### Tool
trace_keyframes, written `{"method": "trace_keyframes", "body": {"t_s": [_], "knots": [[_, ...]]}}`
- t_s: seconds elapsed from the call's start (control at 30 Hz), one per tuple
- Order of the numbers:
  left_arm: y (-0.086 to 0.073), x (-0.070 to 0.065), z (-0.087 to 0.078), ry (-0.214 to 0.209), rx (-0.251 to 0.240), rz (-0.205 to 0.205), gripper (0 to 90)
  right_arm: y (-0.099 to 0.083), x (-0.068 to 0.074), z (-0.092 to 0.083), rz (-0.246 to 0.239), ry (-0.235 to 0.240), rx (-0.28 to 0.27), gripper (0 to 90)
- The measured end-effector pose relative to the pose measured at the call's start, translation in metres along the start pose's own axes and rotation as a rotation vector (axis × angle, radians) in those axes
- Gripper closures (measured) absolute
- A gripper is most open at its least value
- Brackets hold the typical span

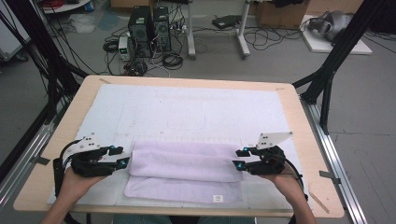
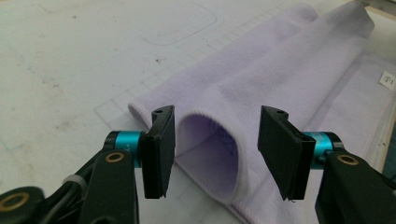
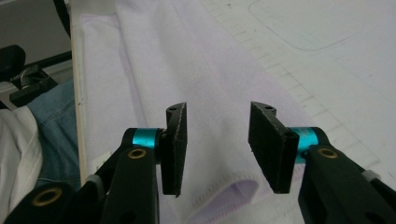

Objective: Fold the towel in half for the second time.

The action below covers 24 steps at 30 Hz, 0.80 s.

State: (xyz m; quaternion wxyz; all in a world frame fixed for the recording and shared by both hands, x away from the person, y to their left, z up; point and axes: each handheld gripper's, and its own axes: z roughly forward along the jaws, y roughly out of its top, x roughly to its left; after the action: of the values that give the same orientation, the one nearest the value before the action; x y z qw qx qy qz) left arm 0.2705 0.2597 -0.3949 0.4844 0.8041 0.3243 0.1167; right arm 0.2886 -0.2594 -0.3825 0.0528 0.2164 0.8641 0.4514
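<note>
A lavender towel lies folded lengthwise on the white mat, near the table's front edge. My left gripper is at the towel's left end with its jaws open. In the left gripper view the rounded fold of the towel stands between the jaws of my left gripper, and the pads do not press on it. My right gripper is at the towel's right end, also open. In the right gripper view the jaws of my right gripper hover over the towel with a gap on both sides.
The wooden table shows bare strips around the mat. A small white label sits on the towel's lower layer by the front edge. Black frame posts flank the table. Computer towers and cables lie on the floor beyond.
</note>
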Motion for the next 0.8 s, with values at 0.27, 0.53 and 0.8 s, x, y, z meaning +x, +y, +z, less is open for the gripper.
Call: {"method": "trace_keyframes", "body": {"t_s": [0.27,0.53,0.8], "knots": [[0.004,0.006,0.036,-0.027,0.115,0.018,50.9,-0.002,-0.009,0.043,-0.012,0.003,0.126,50.9],[0.001,-0.005,0.014,-0.075,0.080,0.053,85.0,-0.006,0.002,0.037,-0.049,0.090,0.132,81.9],[-0.001,-0.021,-0.024,-0.109,0.052,0.054,51.5,0.006,0.032,-0.007,-0.095,0.140,0.016,67.2]]}}
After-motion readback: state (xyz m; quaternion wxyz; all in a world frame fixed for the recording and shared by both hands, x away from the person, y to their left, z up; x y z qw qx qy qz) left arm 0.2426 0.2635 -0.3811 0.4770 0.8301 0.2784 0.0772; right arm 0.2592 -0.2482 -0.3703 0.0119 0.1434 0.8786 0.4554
